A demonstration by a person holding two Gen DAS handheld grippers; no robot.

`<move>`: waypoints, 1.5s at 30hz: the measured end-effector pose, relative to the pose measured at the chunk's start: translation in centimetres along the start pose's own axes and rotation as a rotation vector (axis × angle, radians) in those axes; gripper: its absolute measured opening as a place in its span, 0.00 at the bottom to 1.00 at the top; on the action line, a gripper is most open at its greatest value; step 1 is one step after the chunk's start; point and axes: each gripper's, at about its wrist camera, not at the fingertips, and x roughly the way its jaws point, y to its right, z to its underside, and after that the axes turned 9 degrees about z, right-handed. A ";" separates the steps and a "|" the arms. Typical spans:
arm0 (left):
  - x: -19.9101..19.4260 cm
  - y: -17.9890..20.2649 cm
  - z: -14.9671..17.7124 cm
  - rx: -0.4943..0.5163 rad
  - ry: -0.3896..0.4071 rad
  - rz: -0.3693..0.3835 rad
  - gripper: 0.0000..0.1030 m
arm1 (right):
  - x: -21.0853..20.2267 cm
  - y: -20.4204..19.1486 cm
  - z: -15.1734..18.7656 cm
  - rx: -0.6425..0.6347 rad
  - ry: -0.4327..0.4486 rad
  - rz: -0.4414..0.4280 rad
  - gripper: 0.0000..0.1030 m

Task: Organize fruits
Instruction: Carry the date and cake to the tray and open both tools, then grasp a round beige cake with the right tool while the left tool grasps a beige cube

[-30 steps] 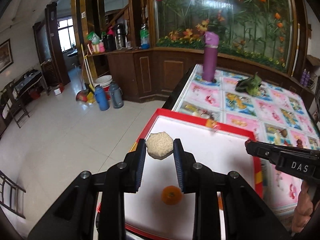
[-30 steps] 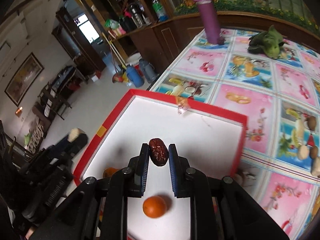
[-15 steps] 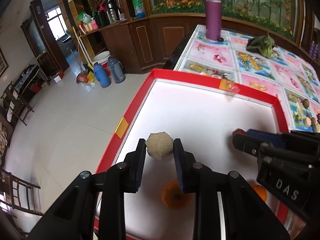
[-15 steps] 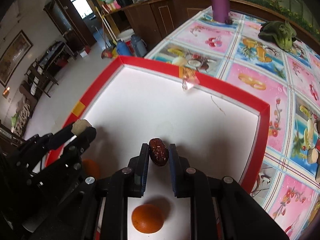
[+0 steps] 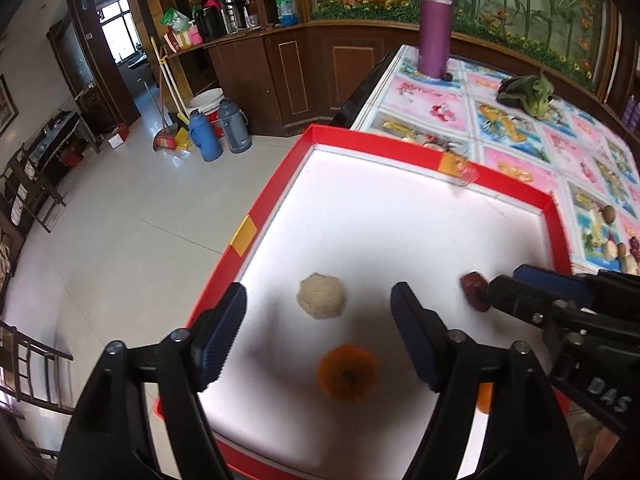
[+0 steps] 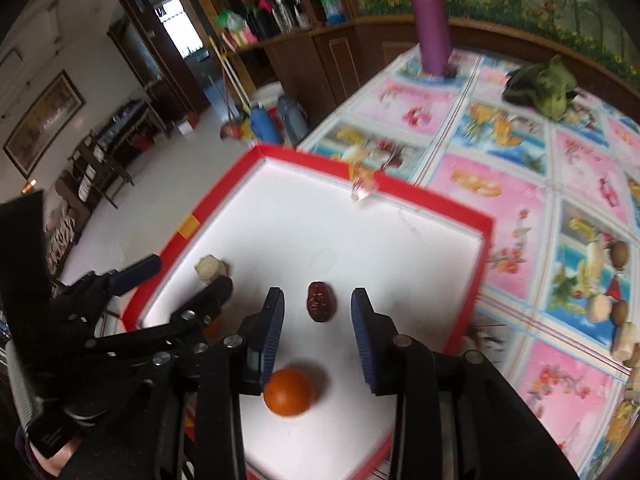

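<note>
Now both pieces are down. Half a second ago the left gripper (image 5: 318,334) pinched the pale rough ball (image 5: 321,295) and the right gripper (image 6: 318,334) pinched the dark red date (image 6: 321,302); here both sets of jaws stand wide and hold nothing. The ball lies on the white floor of the red-rimmed tray (image 5: 276,204), between the left fingers and clear of both, near the tray's left wall. The date lies between the right fingers, touching neither, further toward the middle of the tray.

I judge this as two placements done at once: each piece has been let go inside the tray, and the grippers are free to back off and fetch more.

Counted inside the tray: one pale ball, one date, and two oranges. One orange (image 5: 347,372) sits under the left gripper, just nearer than the ball; the other orange (image 6: 289,391) sits under the right gripper, close against its left finger, so pulling back may nudge it.

Outside the tray, on the flowered tablecloth (image 6: 520,216), there is one purple bottle (image 5: 435,22) standing upright at the far end and one green leafy bundle (image 5: 526,94) well apart from it.
</note>
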 end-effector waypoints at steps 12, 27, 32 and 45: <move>-2.3 7.8 0.8 0.145 0.016 0.129 0.79 | -5.6 11.8 4.6 0.169 0.088 0.116 0.33; -1.7 20.2 3.0 0.375 -0.076 0.304 0.79 | -8.4 23.5 11.2 0.262 0.067 0.326 0.33; -1.3 23.1 3.0 0.422 -0.101 0.338 0.79 | -6.3 24.1 10.2 0.256 0.039 0.342 0.32; 2.2 30.7 0.1 0.424 -0.149 0.413 0.79 | -7.5 27.6 12.1 0.361 0.107 0.259 0.20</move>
